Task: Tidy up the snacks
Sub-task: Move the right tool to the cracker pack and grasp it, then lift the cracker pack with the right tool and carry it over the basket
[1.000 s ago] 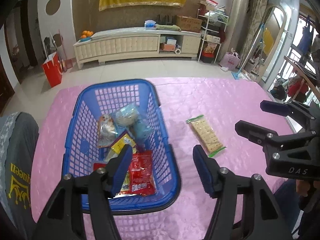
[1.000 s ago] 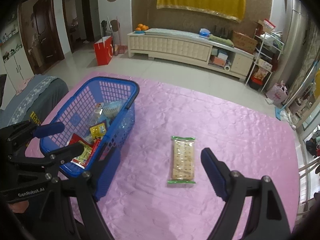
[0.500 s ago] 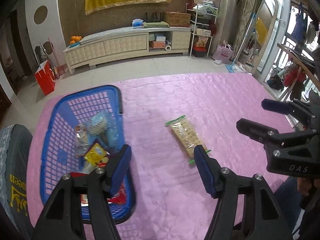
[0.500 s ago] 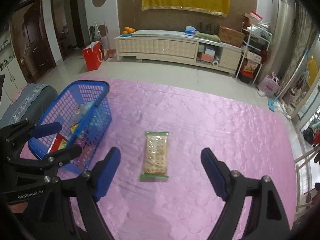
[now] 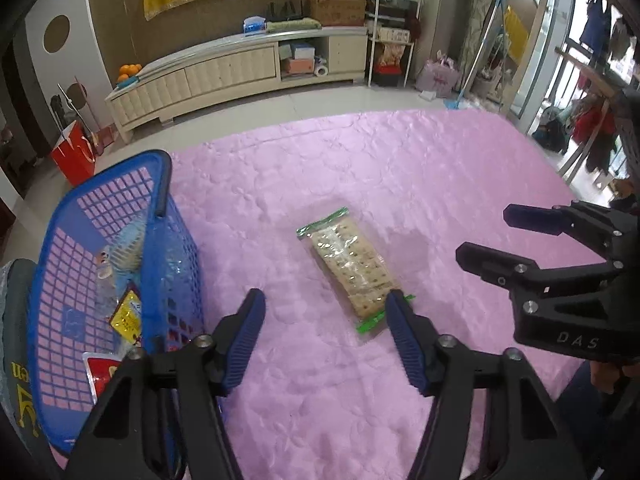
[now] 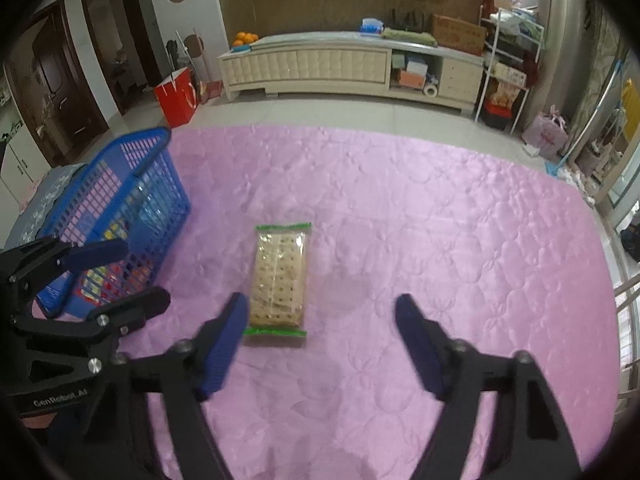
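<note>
A clear pack of crackers (image 5: 352, 266) with green end seals lies flat on the pink quilted cloth (image 5: 400, 168); the right wrist view shows the crackers (image 6: 280, 276) too. My left gripper (image 5: 324, 310) hovers just short of its near end, jaws closing, nothing between them. My right gripper (image 6: 320, 316) is over the cloth beside the pack's near right corner, jaws closing, also with nothing between them. A blue plastic basket (image 5: 72, 240) with several snack packets stands at the left, the same basket (image 6: 120, 200) in the right wrist view.
The pink cloth ends at its far edge on a tiled floor (image 6: 320, 116). Beyond stand a cream cabinet (image 6: 340, 64), a red bag (image 6: 176, 96) and a shelf rack (image 6: 508, 56). A grey cushion (image 5: 16, 360) lies beside the basket.
Both grippers have moved right and down, away from the basket toward the cracker pack, which now looks larger and nearer. The right gripper's jaws are narrower than before.
</note>
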A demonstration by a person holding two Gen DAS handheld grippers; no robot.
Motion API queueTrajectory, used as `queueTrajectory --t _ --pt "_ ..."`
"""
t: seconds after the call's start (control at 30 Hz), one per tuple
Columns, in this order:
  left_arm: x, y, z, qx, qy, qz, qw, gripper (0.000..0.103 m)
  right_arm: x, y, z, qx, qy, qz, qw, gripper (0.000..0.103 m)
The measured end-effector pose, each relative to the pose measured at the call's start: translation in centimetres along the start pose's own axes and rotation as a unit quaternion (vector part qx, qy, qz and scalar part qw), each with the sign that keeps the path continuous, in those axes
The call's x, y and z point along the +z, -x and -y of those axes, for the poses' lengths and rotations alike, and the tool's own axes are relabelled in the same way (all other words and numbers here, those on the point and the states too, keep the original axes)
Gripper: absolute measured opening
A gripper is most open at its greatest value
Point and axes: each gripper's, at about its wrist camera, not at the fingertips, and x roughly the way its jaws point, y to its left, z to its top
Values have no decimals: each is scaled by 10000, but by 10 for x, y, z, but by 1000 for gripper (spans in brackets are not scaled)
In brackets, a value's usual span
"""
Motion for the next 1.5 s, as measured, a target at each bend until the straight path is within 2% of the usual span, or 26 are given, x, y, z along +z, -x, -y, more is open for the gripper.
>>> queueTrajectory --t 0.13,0.27,0.5,0.6,0.67,0.77,0.83,0.9,1.1,1.2,1.3,1.33,1.4,1.5 --pt "-1 -17 0 -21 -95 -117 9999 29 -3 -23 3 150 13 -223 9996 67" --pt "-1 -30 -3 -44 -42 -186 9998 30 -3 -41 4 236 -46 -366 9990 67" --pt "4 -31 -12 233 -63 -71 9997 30 1 -71 -10 494 89 -597 9970 67" --pt "6 -24 -15 487 -111 -33 9987 32 4 -84 -16 498 164 -736 9959 67" --pt "8 -20 -18 409 -159 -43 9990 38 7 -93 -20 522 183 -812 9952 67" --pt "7 -19 -32 363 33 -61 9993 38 9 -107 -25 569 171 -952 9937 67" --pt "6 -20 -43 457 133 -79 9988 38 10 -113 -27 632 151 -1006 9928 67" --pt "5 -17 -45 378 105 -46 9992 38 11 -120 -31 655 137 -1087 9918 68" --pt "6 -8 -45 585 151 51 9982 39 13 -129 -40 347 276 -1107 9929 69" --pt "7 -5 -48 358 250 61 9990 42 14 -131 -43 263 338 -1081 9932 70" --pt "8 -4 -47 407 197 62 9990 42 15 -135 -52 102 515 -1059 9930 70" --pt "8 -4 -46 433 178 58 9989 42 12 -135 -57 15 616 -1017 9929 70" --pt "7 -5 -44 471 131 44 9988 42 7 -134 -63 -35 706 -919 9933 61" --pt "7 -7 -42 495 98 39 9987 42 2 -126 -60 114 634 -880 9940 59"
